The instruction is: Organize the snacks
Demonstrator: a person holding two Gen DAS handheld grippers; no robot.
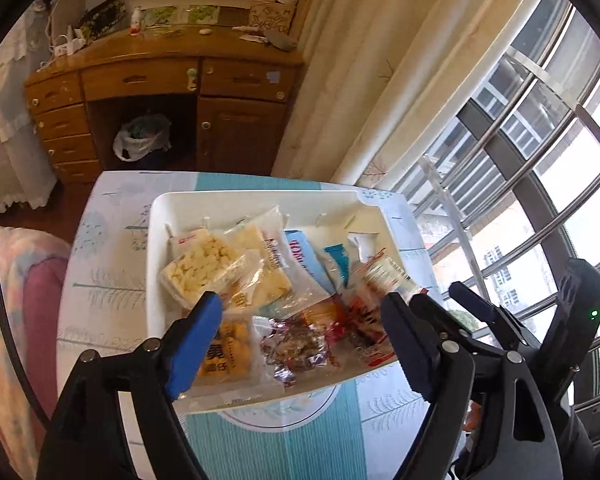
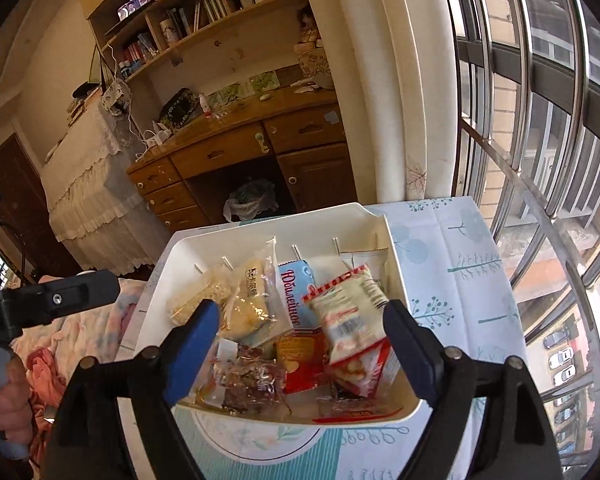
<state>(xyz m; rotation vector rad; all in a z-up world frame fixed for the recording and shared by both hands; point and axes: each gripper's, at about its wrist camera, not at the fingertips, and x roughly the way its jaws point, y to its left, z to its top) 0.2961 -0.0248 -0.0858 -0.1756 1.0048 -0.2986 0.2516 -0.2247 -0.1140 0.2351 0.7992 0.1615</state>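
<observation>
Nearest the lens in the left wrist view, the left gripper point(image 1: 300, 320) stands spread wide, its blue-padded fingers point(image 1: 192, 348) clear of every packet and grasping nothing. The right gripper point(image 2: 300, 328) likewise hangs released in its own view, both jaws apart above the near rim. In each view the finger tips cover part of the contents beneath them.

Just beyond sits the white bin point(image 1: 260, 200) on the tabletop point(image 1: 112, 248), which wears a cloth printed with trees. Inside lies a heap of snacks, overlapping so that most are only partly seen: a clear pack of pale puffed pieces point(image 1: 200, 268), a blue-and-white wrapper with red lettering point(image 2: 296, 296), a red-striped white bag point(image 2: 348, 308) tilted against the right wall, and a crinkled foil packet point(image 1: 296, 348) whose print cannot be read.

Farther off, a wooden desk point(image 2: 236, 148) stands by a pale curtain point(image 2: 396, 80); the barred window point(image 2: 540, 120) glares bright.
</observation>
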